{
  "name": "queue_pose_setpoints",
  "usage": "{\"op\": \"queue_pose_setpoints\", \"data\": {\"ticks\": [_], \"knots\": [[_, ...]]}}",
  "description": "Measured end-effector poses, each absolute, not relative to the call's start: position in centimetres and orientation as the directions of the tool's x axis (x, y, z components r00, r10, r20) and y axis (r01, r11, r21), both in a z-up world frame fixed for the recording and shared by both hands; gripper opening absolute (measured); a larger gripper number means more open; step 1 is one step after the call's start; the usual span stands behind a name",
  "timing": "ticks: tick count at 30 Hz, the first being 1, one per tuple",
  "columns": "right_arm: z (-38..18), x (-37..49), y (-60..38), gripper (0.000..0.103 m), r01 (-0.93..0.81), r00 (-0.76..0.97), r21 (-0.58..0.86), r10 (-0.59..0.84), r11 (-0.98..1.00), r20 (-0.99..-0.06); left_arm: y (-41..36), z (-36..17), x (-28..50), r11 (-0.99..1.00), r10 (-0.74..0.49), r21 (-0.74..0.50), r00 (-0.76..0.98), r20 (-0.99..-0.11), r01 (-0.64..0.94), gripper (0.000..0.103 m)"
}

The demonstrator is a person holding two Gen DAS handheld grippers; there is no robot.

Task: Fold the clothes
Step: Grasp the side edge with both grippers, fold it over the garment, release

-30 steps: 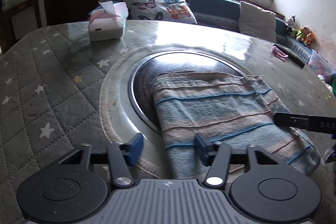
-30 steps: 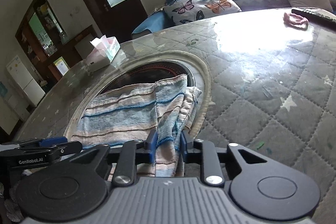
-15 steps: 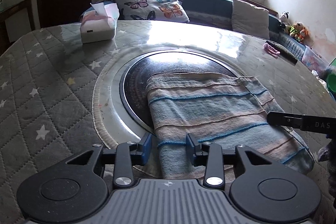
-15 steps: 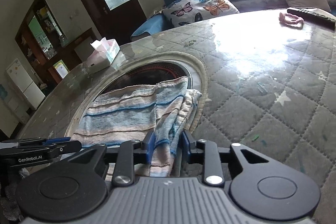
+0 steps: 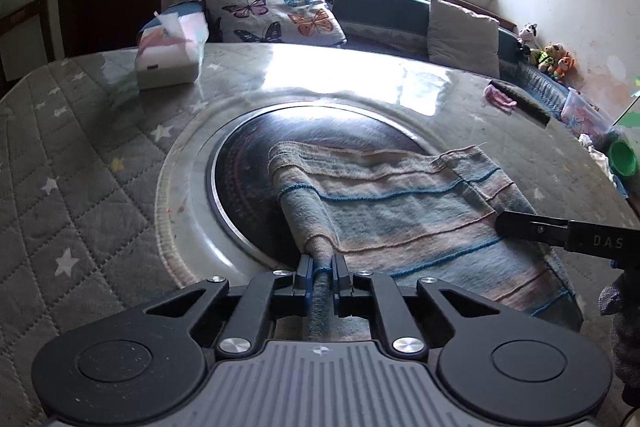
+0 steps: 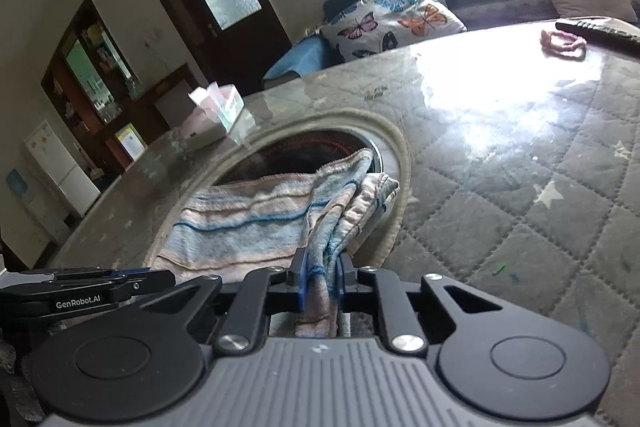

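Now, striped cloth [image 5: 400,211] long axis L-R, left claw [image 5: 321,273] & right claw [image 6: 321,277] closing, pinching near edge

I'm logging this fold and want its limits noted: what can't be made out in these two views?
- Near edge of the striped towel: left wrist view, hidden under the left gripper, whose jaws are closing on it.
- Layers at the towel's corner: right wrist view, bunched inside the right gripper, jaws closing.
- Tissue box: left wrist view, blurred.
- Green object: too close to the edge to identify.
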State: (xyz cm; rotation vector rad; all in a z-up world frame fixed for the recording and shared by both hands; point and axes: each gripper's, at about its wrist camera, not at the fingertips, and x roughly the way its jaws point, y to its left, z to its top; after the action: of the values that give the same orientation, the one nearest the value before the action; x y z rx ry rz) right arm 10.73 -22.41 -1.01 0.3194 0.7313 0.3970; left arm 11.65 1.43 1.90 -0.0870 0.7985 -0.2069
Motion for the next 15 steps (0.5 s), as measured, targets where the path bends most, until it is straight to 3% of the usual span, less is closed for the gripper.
{"op": "queue_pose_setpoints", "data": {"ticks": [15], "knots": [[3.4,9.2,-28.1,0.011,-0.184,0.776,0.332,0.344,0.925,-0.528,-7.1,4.8,13.8,0.951,-0.286,-0.112,0.687,-0.668,0.287,0.009]]}}
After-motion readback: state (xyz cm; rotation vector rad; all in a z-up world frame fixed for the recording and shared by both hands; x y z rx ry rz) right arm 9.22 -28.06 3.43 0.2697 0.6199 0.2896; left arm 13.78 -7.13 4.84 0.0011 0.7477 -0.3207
